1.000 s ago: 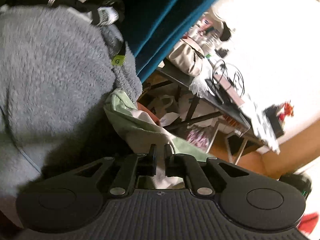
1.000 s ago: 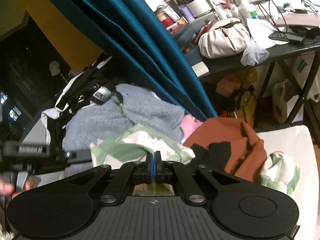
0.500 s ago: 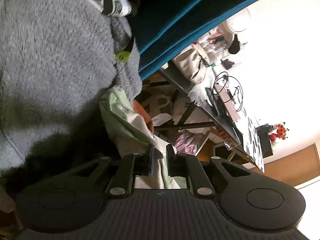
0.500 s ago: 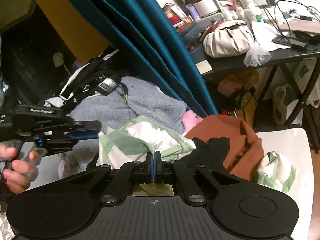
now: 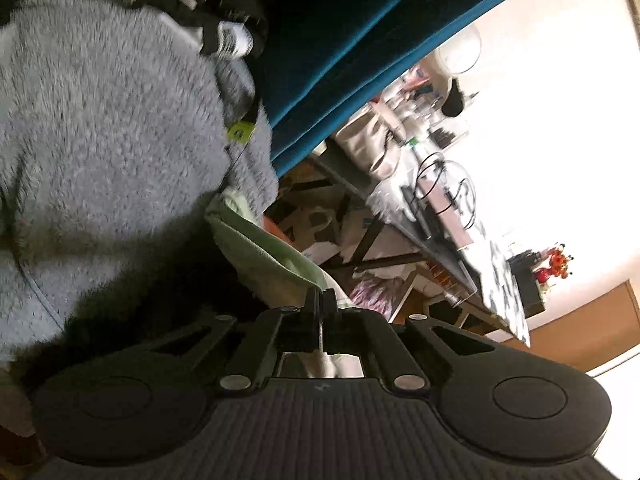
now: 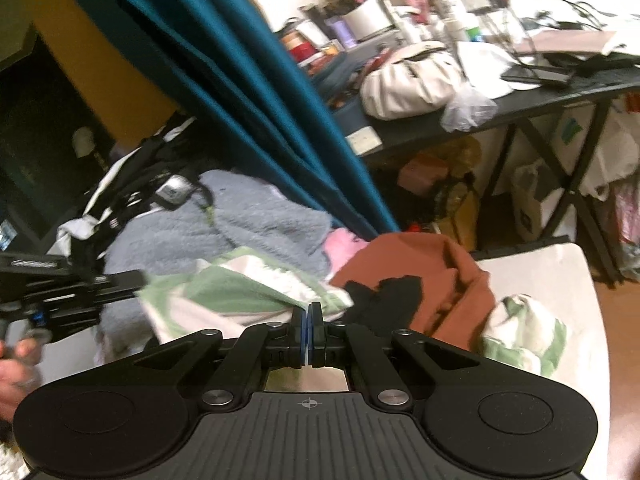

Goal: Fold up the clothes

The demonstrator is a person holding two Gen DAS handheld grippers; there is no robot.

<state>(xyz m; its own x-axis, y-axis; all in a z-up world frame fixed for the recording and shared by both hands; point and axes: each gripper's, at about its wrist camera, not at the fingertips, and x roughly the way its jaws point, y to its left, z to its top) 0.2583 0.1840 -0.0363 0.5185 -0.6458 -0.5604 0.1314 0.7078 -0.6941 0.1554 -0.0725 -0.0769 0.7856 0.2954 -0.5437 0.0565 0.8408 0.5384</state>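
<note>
- Progress is slight, in my judgement; nothing in either view lies folded, and the pile sits rumpled.
- Your left gripper [image 5: 321, 300] is pressed together at lower centre of the left wrist view, pinching an edge of the green-and-white garment [image 5: 272, 252]; cloth shows just behind the jaws.
- Your right gripper [image 6: 307, 322] is likewise clamped at lower centre of its view, with the same striped cloth [image 6: 240, 292] lying against the tips; a pale sliver shows between the pads, so it looks pinched there too.
- That garment spreads across centre-left of the right wrist view, on top of the grey fleece [image 6: 224, 232]; the rust-brown garment [image 6: 432, 272] lies to its right, and a second green-striped bundle [image 6: 524, 332] sits at lower right.
- Left to do, as I read it: lift and spread this piece, fold it, then work through the fleece, the brown item and the black-and-white clothes [image 6: 132, 184] at centre left.
</note>
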